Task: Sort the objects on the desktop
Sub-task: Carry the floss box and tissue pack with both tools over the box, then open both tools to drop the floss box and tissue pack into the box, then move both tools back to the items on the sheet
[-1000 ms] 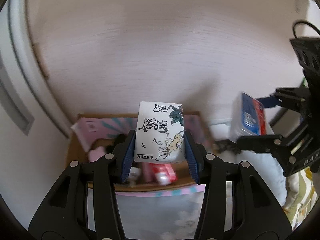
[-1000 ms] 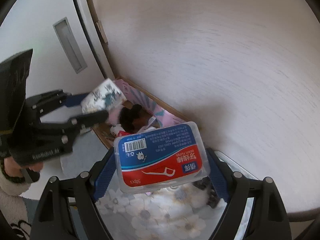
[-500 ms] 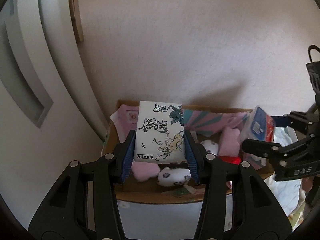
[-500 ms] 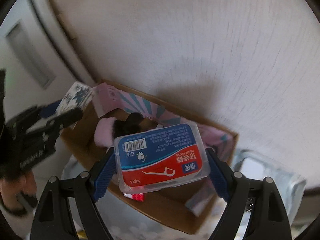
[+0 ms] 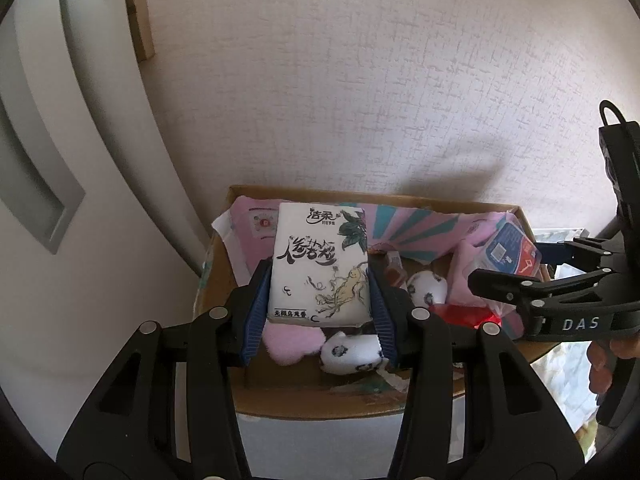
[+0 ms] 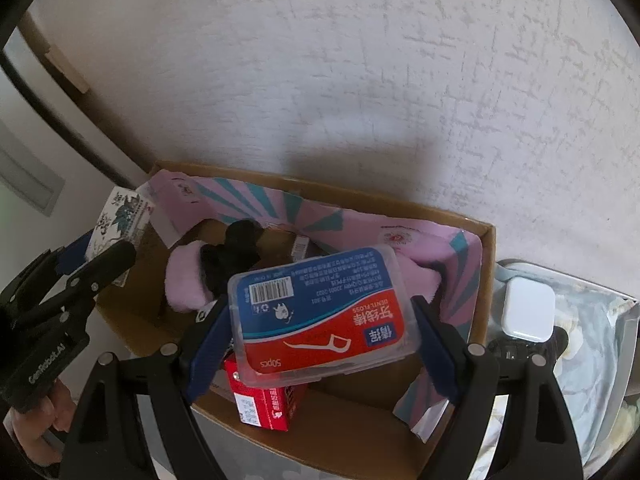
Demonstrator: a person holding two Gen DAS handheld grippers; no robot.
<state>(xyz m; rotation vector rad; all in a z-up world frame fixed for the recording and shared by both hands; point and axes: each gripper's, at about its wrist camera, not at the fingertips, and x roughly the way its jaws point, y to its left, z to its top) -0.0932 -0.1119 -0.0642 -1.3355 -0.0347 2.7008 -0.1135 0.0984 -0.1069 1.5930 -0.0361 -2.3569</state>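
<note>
Both grippers have come closer over the open brown cardboard box (image 6: 486, 280). Left gripper (image 5: 319, 300) pinches a white printed tissue pack (image 5: 320, 270) above its left end; right gripper (image 6: 320, 332) clamps a clear plastic floss-pick case (image 6: 320, 316) above its middle.

The right hand-held gripper (image 6: 324, 332) clamps a clear dental floss box (image 6: 320, 320) above a cardboard box (image 6: 486, 280) holding a red carton (image 6: 260, 400). At left, the left hand-held gripper (image 6: 96, 250) grips a tissue pack (image 6: 122, 216).
</note>
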